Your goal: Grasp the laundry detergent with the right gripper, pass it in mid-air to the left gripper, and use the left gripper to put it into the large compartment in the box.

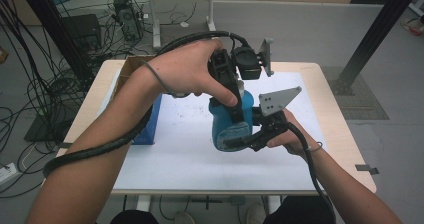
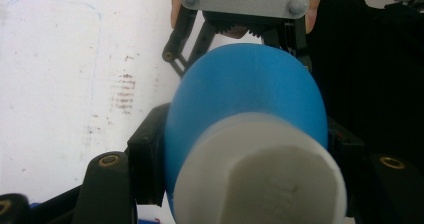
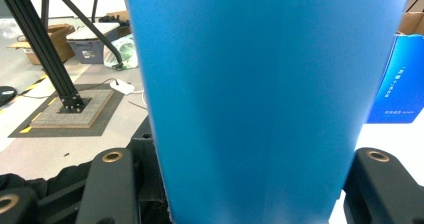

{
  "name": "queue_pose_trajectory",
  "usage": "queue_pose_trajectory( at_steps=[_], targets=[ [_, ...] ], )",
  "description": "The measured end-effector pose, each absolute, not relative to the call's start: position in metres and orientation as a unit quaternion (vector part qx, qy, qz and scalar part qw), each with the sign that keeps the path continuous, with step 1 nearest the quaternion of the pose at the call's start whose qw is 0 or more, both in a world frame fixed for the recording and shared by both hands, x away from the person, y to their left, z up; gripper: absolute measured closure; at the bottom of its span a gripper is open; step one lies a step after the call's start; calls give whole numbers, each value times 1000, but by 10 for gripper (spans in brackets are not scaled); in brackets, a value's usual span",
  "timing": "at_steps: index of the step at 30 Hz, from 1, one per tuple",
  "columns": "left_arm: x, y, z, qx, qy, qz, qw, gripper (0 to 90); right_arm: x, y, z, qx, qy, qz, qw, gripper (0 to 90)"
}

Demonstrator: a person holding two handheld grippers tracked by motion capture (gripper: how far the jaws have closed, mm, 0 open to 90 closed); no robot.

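Blue bottle (image 1: 227, 126) clamped betw. jaws of both grippers, L (image 1: 235, 106) & R (image 1: 250, 134).

The high view looks forward and down over the white table (image 1: 165, 169) from the person's side. The left gripper view looks down, very close, onto the white cap (image 2: 260, 176) of a blue bottle (image 1: 230, 124). The right gripper view faces its side, equally close; all share it.

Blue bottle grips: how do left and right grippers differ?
The left gripper comes down from above, at the blue bottle's upper end near the white cap; the right gripper comes in from the side, lower on its body. Both are shut on it, above the table.
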State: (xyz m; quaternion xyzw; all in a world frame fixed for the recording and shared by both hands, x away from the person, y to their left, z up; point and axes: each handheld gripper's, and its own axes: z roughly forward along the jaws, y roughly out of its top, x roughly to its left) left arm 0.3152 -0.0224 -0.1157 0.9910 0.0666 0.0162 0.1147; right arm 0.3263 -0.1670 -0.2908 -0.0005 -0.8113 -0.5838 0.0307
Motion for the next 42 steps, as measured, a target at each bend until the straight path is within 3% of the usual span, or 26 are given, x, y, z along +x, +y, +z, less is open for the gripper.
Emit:
queue_pose_trajectory(
  at_steps=[42],
  targets=[
    [318,-29,-118,993,76,22,93,376,330,-167,-301,-8,-799,-601,32,386]
  ],
)
